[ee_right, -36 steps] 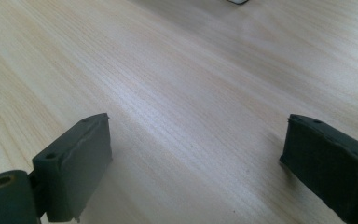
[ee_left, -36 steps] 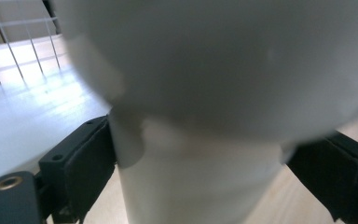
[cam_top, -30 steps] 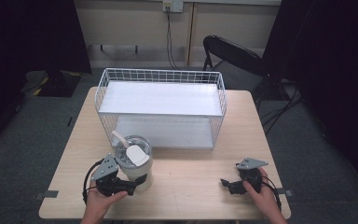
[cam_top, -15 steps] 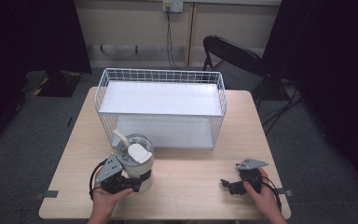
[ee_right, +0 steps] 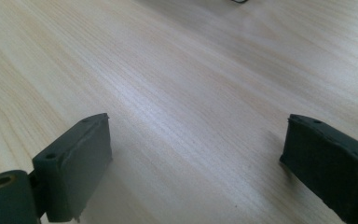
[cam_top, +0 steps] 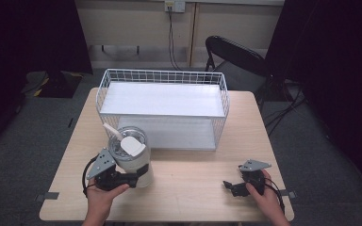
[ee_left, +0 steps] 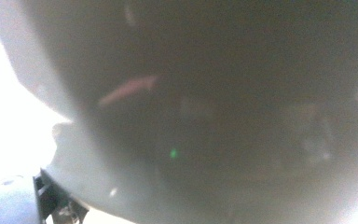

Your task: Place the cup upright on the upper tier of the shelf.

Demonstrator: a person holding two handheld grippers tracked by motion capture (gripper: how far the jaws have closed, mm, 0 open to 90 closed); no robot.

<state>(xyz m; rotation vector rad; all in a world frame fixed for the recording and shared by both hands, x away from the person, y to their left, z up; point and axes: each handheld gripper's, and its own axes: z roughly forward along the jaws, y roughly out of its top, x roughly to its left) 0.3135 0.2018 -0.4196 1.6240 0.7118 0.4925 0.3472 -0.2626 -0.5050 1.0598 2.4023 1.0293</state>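
Where the person's left hand (cam_top: 101,195) reaches in, the left gripper (cam_top: 131,180) is pressed against the lower side of a white lidded tumbler (cam_top: 129,155) standing upright on the wooden table (cam_top: 193,188), just before the white wire basket (cam_top: 162,106); its jaw state cannot be told, and the left gripper view is a blur. No writing is legible. Well apart rightward, the right gripper (cam_top: 228,185) rests with jaws spread wide, holding nothing.

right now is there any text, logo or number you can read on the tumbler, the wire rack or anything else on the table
No readable text anywhere.
Tumbler: no lettering visible from above; in the left gripper view it is a blur with a reddish streak, unreadable.
Wire rack: plain white, no label.
Left claw and right claw: no markings legible.
Table: bare wood grain.
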